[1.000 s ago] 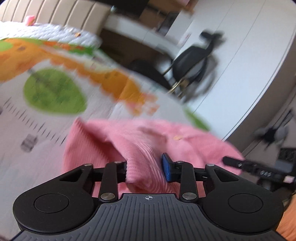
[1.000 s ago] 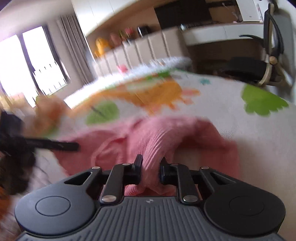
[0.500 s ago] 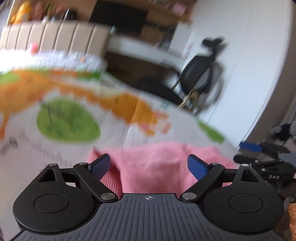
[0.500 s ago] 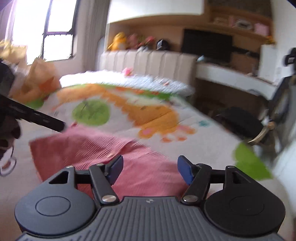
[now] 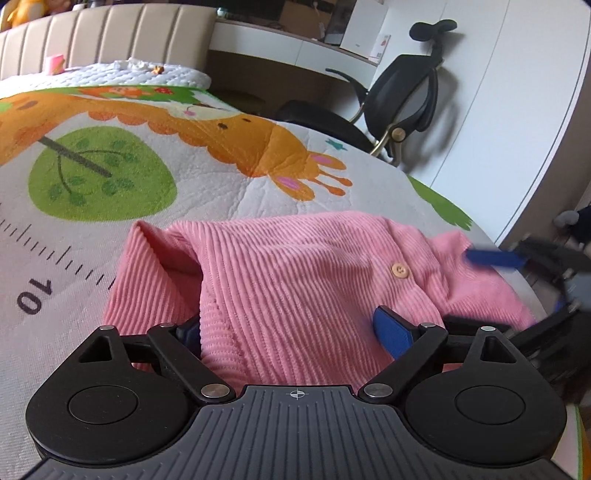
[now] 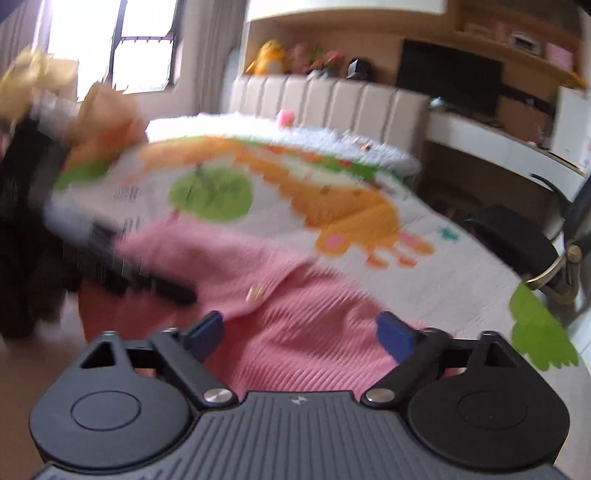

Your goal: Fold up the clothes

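A pink ribbed cardigan [image 5: 295,273] with a tan button [image 5: 400,270] lies folded on the bed's printed quilt [image 5: 184,206]. My left gripper [image 5: 291,334] is open, its blue-padded jaws spread either side of the near fold, low over the cloth. My right gripper [image 6: 299,332] is open too, over the cardigan [image 6: 295,325] in its blurred view. The right gripper also shows at the right edge of the left wrist view [image 5: 517,266]. The left gripper shows as a dark blur in the right wrist view [image 6: 140,277].
A black office chair [image 5: 399,107] stands beyond the bed's far right corner, by a white desk [image 5: 295,48] and white wardrobe [image 5: 517,92]. A padded beige headboard [image 5: 103,33] is at the back. Orange cloth [image 6: 103,122] lies at the bed's left in the right wrist view.
Both grippers were shut on the pink cardigan a second ago. They opened, let it drop onto the quilt, and now hover open over the folded cloth.
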{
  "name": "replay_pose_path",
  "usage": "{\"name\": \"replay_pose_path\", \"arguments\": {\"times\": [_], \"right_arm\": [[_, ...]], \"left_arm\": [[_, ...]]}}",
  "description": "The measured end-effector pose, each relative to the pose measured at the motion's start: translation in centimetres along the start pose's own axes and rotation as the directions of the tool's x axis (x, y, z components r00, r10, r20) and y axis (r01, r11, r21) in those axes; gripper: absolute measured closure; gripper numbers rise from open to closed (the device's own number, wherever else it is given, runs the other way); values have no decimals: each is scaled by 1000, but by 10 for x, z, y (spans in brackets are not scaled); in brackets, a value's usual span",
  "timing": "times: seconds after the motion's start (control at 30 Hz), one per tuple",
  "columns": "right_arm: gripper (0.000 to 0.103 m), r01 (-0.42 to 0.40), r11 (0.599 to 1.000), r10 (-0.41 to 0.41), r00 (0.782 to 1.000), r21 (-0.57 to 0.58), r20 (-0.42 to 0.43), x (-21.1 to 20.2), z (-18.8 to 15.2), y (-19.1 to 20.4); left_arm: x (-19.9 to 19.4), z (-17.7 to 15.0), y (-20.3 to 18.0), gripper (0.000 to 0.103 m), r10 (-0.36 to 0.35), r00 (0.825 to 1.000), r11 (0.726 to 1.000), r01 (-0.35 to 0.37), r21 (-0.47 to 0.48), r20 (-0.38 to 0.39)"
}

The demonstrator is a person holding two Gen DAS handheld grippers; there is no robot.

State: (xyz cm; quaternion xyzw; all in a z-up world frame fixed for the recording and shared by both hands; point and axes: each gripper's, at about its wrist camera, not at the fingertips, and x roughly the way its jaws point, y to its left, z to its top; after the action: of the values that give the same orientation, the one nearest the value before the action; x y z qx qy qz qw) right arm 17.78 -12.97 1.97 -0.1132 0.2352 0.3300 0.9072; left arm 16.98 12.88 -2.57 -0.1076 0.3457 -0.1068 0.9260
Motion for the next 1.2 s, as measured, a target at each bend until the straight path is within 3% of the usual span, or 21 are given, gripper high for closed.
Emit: {"name": "replay_pose_path", "arguments": {"times": [0.07,0.17,0.3,0.4,0.57,0.67,0.8,0.87,0.93,0.97,1.07,1.13,1.2], "right_arm": [[0,-36,988,32,999,152,26,1,6,-20],[0,-113,903,117,993,415,16,24,-1,-52],[0,-105,821,126,992,562,2,54,-30,-69],[0,-99,848,118,993,520,-3,56,-31,-63],[0,-53,887,76,997,458,-33,57,-29,-50],[0,-23,911,52,997,411,-60,58,-27,-42],[0,3,936,32,995,351,-92,59,-24,-35],[0,11,945,25,994,326,-107,62,-23,-33],[0,18,948,18,994,317,-110,63,-23,-31],[0,20,949,15,994,315,-110,63,-23,-31],[0,24,949,11,994,313,-108,62,-23,-30],[0,25,950,9,994,312,-107,62,-23,-30],[0,27,950,6,994,310,-106,62,-23,-30]], "left_arm": [[1,0,0,9,0,1000,1000,0,0,3],[2,-1,-1,7,-1,1000,1000,1,3,10],[-10,3,-2,7,-17,1000,1000,17,-3,9],[-39,7,-5,6,-114,991,993,113,30,69],[-55,2,5,3,-303,949,953,302,22,90],[-55,-2,18,3,-306,948,949,312,-53,90],[-84,6,32,3,-257,940,956,282,-86,224],[-97,10,36,3,-304,913,938,336,-81,272],[-100,12,38,1,-401,874,900,431,-57,274],[-95,14,38,1,-413,877,896,440,-64,247],[-67,20,41,0,-355,924,920,372,-124,140],[-43,27,57,0,-288,955,928,297,-226,73],[-19,35,76,0,-268,963,898,263,-353,36]]}}
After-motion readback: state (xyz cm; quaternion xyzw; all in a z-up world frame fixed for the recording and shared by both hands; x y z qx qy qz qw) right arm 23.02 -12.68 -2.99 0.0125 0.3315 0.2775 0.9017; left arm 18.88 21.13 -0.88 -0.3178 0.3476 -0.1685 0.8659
